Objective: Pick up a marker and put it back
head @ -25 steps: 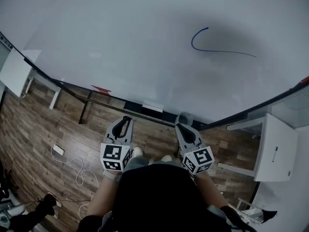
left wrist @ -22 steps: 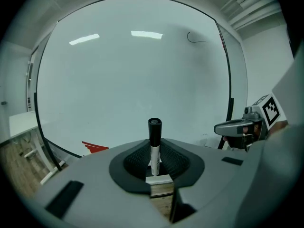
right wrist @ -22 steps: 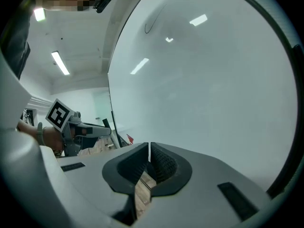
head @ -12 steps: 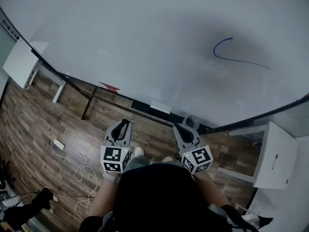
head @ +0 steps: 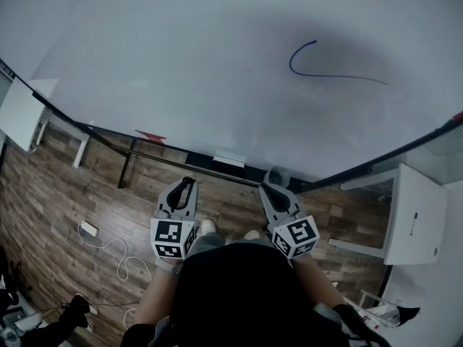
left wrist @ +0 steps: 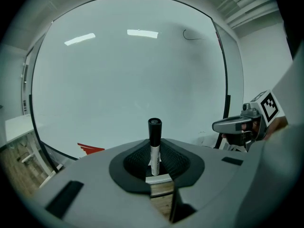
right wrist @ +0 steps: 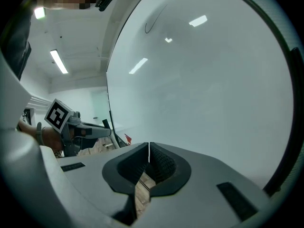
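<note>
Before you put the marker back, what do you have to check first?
1. Grip on the marker: ok, it stands upright between the jaws of the left gripper.
2. Spare right gripper: ok, shut with nothing in it.
3. Way to the whiteboard ledge: ok, it runs just ahead of both grippers.
4. Free spot on the ledge: cannot tell, though a white block sits there.
5. Cap on the marker: cannot tell, only its black top end shows.

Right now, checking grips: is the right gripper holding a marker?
No, the right gripper has its jaws together on nothing; the marker stands in the left gripper.
</note>
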A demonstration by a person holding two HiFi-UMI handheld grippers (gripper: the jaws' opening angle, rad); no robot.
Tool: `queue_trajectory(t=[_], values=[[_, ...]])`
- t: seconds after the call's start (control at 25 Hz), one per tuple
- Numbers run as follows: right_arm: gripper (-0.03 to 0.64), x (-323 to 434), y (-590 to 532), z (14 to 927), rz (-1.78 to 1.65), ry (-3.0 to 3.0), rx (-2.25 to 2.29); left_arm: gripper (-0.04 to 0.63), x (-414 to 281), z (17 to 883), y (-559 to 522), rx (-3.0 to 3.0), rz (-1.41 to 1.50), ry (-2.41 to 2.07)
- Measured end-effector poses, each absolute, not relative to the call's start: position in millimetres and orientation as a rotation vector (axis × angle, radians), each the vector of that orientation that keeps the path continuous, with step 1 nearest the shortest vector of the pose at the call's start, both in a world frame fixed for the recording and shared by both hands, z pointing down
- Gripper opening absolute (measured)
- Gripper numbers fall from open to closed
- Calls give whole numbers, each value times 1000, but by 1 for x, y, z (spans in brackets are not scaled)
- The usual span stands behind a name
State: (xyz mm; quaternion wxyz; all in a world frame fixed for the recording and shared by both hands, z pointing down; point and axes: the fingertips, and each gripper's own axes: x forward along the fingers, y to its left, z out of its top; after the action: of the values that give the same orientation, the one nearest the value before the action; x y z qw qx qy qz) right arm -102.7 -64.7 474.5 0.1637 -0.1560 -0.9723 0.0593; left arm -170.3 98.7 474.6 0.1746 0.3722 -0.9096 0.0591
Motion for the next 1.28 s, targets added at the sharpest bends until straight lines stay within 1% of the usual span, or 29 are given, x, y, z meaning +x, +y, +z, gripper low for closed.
queue_trajectory(t=[0.52,0.88,1.28], values=[[31,-63,-133,476,215,-2808,-122,75,-168,457,0,1407,243,-2474],[31,-23,-179,475,239,-2814,125,75,-148,452,-73,1660,246,-2354],[31,19,-212,477,276,-2794,341,75,-120,465,-126,1820,255,-2201]])
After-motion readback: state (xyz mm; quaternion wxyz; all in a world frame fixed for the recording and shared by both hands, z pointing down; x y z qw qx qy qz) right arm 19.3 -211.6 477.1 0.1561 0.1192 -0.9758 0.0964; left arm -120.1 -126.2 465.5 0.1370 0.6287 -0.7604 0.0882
